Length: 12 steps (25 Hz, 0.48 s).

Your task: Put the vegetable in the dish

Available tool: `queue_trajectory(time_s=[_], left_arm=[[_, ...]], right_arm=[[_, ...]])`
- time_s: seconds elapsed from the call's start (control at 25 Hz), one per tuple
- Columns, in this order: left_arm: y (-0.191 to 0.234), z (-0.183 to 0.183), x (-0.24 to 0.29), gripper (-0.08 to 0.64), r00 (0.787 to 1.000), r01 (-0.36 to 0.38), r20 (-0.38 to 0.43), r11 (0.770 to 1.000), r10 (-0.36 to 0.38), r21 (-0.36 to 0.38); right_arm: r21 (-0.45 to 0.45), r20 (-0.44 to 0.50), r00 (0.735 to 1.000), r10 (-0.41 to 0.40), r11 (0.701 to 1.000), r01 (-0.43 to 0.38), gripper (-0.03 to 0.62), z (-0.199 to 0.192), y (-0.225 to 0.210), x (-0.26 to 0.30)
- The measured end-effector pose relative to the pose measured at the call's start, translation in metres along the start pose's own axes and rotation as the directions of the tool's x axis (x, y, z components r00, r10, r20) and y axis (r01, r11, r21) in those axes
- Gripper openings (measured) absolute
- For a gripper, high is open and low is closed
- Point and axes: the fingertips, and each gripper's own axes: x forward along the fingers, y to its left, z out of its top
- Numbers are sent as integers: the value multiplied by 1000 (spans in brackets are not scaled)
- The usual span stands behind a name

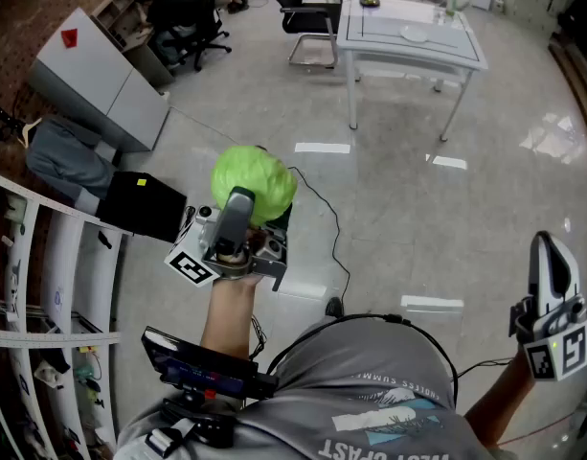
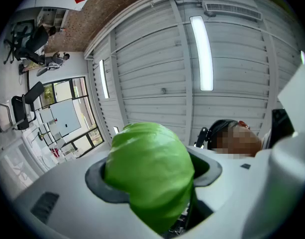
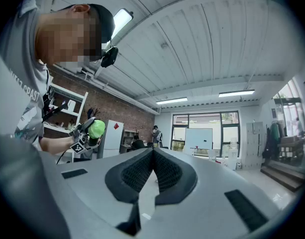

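A round green cabbage [image 1: 259, 180] sits between the jaws of my left gripper [image 1: 243, 207], held up in the air over the floor in front of the person. In the left gripper view the cabbage [image 2: 150, 171] fills the gap and both pads press on it, with the jaws standing wide. My right gripper [image 1: 547, 257] is at the lower right, pointing up, its pads [image 3: 164, 171] closed together with nothing between them. A white table [image 1: 465, 51] far back carries a pale dish [image 1: 415, 34]. The right gripper view shows the cabbage [image 3: 97, 128] at a distance.
White wire shelving [image 1: 44, 286] lines the left side. A grey cabinet [image 1: 97, 75] and a black box [image 1: 140, 204] stand beside it. Black chairs [image 1: 307, 12] are near the table. A cable [image 1: 327, 214] runs across the glossy floor.
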Motion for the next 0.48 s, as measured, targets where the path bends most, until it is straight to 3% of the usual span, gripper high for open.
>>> queue_trajectory(time_s=[0.28,0.48], left_arm=[[15,1,-19,322,1000,18,-11,1000,-18,-7],[22,-4,-26,322,1000,23,-16,999,-23,-28]], right_arm=[[-1,14,1000,-24,1000,24,6,-16,14,10],[-76,-10,999,-32,997,31,6,-25,16,3]])
